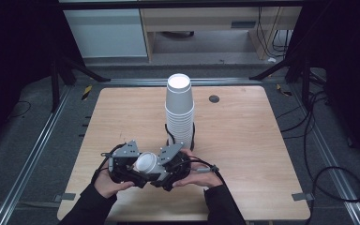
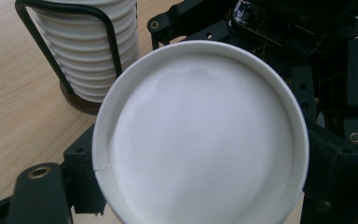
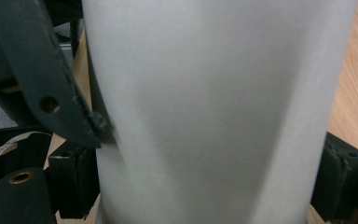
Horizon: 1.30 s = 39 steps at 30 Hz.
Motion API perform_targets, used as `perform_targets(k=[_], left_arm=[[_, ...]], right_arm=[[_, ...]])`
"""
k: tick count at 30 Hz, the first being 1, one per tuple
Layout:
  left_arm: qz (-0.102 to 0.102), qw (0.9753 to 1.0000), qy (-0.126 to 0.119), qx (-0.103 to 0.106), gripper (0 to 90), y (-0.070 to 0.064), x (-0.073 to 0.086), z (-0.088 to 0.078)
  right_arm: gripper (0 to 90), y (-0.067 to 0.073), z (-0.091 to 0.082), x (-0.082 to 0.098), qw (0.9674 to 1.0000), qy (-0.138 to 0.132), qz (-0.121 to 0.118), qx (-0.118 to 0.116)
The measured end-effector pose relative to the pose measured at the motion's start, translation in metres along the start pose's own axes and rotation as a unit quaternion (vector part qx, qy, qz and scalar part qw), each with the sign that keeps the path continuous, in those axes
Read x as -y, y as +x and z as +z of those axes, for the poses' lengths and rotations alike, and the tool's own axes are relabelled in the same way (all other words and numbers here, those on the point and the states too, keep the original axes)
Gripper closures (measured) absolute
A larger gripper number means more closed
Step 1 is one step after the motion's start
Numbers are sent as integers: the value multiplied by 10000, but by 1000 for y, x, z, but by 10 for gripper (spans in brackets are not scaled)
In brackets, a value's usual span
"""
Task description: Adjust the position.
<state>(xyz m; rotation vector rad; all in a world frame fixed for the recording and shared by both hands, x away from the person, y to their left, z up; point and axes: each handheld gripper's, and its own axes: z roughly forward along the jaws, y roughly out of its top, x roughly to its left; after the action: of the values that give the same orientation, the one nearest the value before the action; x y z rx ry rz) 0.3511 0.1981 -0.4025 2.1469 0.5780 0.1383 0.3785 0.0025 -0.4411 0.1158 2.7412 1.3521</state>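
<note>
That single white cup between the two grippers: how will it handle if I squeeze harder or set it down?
The cup looks like thin paper with a rolled rim, so probably light and easily crushed. Its smooth wall may slip between the pads. Laid sideways, it would likely roll in a curve; upright beside the tall stack, it should stand.

A white paper cup (image 1: pixel 146 163) sits between black grippers topped with grey plates. Behind it, a white ribbed cup stack (image 1: pixel 180 108) stands in a black wire holder (image 2: pixel 81 56) on the pale wood-grain table (image 1: pixel 243 140).
</note>
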Motion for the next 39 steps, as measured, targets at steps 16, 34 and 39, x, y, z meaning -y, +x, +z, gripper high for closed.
perform_targets(k=[16,34,39], left_arm=[[84,9999,-2,-78,197,-3,-1,-1],[86,9999,-124,-43,212,-1,-2,-8],[86,9998,-159,-127,211,2,-1,-13]], right_arm=[[128,1,2,-1,10000,51,-7,57],[77,2,-6,-1,9995,-183,156,189],[77,2,-16,0,9990,-305,178,260]])
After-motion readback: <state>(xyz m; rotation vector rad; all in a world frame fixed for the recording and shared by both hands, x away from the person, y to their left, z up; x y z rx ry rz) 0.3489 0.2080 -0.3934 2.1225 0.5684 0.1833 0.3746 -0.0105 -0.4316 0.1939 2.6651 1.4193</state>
